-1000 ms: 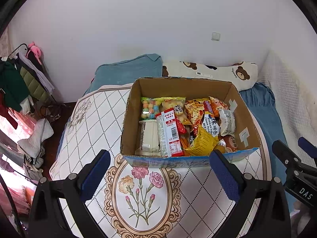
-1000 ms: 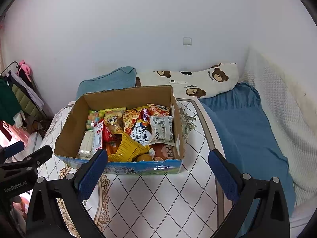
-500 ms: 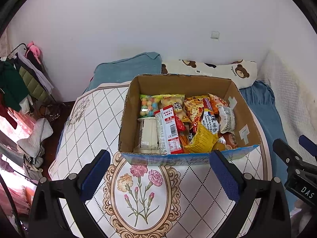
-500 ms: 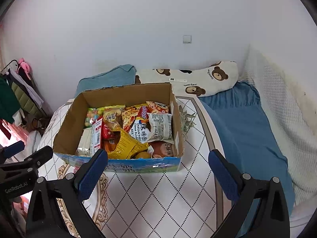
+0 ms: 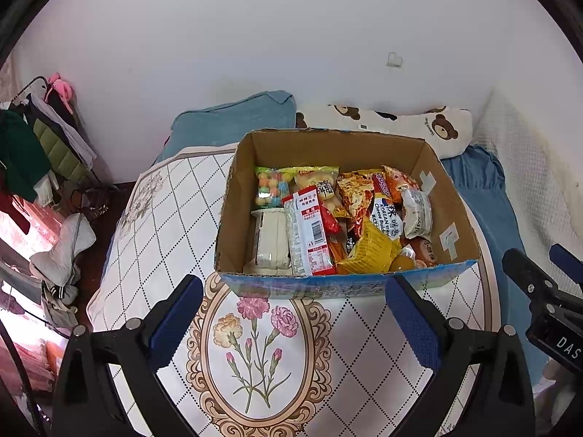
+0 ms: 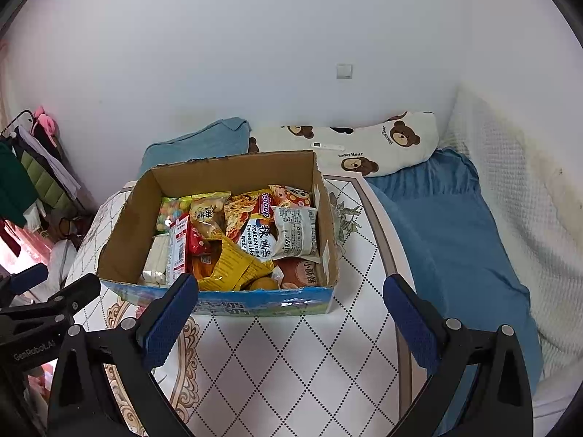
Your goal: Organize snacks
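**Snack box packed full, both tongs hanging empty in front of it**

The cardboard box (image 5: 342,211) is parked on the round counter (image 5: 175,218) with the flowered cloth, and every snack in view is already inside it: a candy-ball bag (image 5: 269,188) at the far-left corner, a cream cracker pack (image 5: 270,242) under it, a red-and-white wrapper (image 5: 309,235) stood on edge, a yellow bag (image 5: 370,249) at 6 o'clock, a Korean cheese pack (image 6: 260,236) mid-right. Nothing loose is seen on the cloth.

Left tongs (image 5: 291,318) and right tongs (image 6: 289,317) are both spread wide with nothing gripped, held just short of the near blue wall.

So it fits either a jumble waiting to be sorted or a box just filled; no call can be made.

Room: plenty of bare cloth at 6 o'clock, less at 3 o'clock where the counter rim drops to the blue bedding (image 6: 448,240). The box walls stand tall, so entry would be from above.
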`<move>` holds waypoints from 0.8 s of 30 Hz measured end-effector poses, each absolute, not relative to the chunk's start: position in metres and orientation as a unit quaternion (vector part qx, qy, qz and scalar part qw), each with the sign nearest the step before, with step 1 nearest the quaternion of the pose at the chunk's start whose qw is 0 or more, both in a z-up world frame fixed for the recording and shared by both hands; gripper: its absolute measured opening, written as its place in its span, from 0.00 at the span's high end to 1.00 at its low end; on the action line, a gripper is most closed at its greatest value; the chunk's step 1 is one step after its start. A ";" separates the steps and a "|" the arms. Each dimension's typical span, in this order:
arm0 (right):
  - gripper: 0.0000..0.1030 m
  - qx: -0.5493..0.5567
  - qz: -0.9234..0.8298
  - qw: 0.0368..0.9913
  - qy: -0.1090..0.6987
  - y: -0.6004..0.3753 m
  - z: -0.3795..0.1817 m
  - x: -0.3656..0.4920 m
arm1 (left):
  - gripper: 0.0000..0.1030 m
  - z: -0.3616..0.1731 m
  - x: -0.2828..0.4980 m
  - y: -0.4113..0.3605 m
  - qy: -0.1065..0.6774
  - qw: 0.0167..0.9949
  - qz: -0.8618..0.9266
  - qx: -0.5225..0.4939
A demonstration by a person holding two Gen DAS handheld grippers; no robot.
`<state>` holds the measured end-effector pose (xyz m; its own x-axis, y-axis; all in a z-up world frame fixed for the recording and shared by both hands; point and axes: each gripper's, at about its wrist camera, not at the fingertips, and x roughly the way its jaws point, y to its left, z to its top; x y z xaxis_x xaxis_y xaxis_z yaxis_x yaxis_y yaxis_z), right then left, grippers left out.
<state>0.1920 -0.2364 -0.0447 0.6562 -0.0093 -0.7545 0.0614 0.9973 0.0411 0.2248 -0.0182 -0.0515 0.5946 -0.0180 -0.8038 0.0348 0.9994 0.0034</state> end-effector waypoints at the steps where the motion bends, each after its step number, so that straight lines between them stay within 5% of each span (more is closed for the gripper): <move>1: 0.00 0.031 -0.019 0.909 0.415 -0.236 -0.045 0.192 | 0.01 -0.052 0.224 -0.019 0.450 0.893 -0.015 0.010; 24: 0.00 0.025 -0.011 0.911 0.412 -0.229 -0.044 0.191 | 0.01 -0.048 0.226 -0.018 0.442 0.897 -0.018 0.012</move>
